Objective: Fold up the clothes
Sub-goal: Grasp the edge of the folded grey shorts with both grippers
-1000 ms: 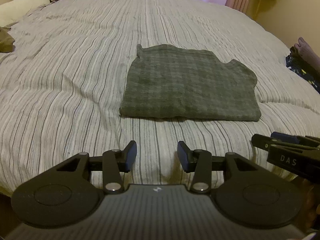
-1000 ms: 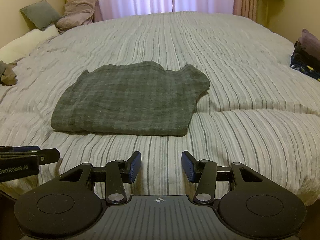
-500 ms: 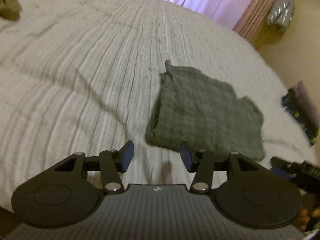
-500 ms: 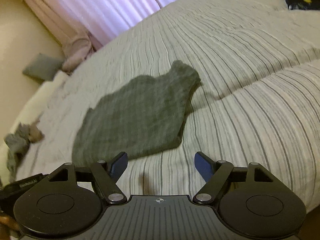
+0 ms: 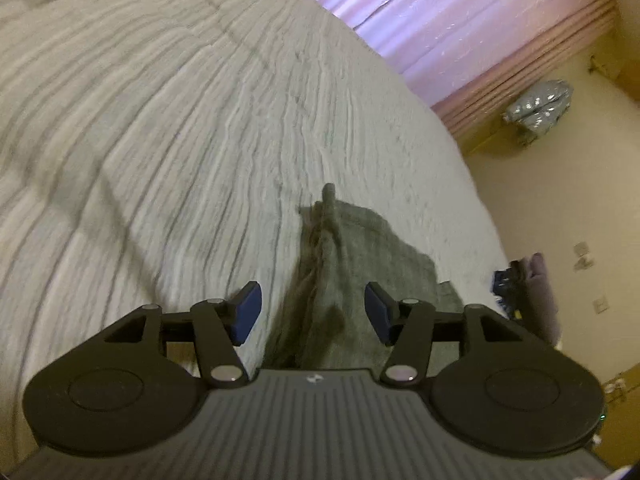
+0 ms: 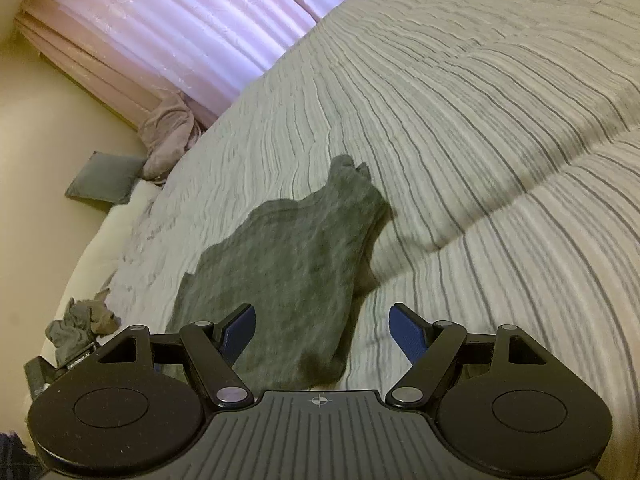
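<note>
A folded grey-green checked woollen garment (image 6: 288, 264) lies flat on the cream bedspread with thin dark stripes (image 6: 480, 128), near the bed's front edge. In the left wrist view the same garment (image 5: 360, 264) is seen along its left side, where the stacked layers of its fold show as a dark seam running away from the camera.

The left gripper (image 5: 312, 312) has its blue-padded jaws spread wide, one on either side of the garment's near left edge, holding nothing. The right gripper (image 6: 322, 330) is likewise spread and empty, its left pad over the garment's near right corner and its right pad over bare bedspread.

Around it: a crumpled grey-brown cloth (image 6: 80, 320) lies on the bed to the far left, a grey square cushion (image 6: 106, 178) and a bundled pinkish blanket (image 6: 168, 136) sit near the pink curtains (image 6: 192, 28), and a dark pile of clothes (image 5: 528, 288) lies at the bed's right edge. Nothing lies between either gripper and the garment.

A second ago both grippers hung back from the bed's front edge, level and with narrower jaws; since then each has tilted, closed in on its side of the garment and opened wider. The garment has not shifted.

Bare bedspread stretches wide beyond and to both sides of the garment.
</note>
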A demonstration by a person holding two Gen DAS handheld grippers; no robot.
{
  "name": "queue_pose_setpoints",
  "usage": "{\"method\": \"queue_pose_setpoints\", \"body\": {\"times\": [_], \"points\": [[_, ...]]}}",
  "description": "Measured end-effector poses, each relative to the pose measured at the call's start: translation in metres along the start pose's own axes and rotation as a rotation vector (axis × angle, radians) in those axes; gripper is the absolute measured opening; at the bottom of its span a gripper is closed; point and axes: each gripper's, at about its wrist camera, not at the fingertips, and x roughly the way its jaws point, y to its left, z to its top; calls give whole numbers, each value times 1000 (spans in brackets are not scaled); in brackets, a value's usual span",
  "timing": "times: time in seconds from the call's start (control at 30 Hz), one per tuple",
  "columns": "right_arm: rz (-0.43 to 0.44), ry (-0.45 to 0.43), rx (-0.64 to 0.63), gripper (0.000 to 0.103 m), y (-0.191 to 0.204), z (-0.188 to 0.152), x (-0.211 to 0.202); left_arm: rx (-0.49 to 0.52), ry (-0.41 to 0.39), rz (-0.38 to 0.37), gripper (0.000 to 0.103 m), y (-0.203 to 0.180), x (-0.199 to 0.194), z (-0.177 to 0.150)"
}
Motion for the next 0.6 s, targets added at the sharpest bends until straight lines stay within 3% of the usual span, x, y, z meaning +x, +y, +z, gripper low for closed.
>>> {"method": "queue_pose_setpoints", "body": {"times": [0.33, 0.6], "points": [[85, 89, 35, 77, -17, 31, 26, -2, 102, -43, 55, 7, 34, 9], [191, 180, 37, 76, -22, 49, 55, -21, 164, -139, 56, 4, 55, 16]]}}
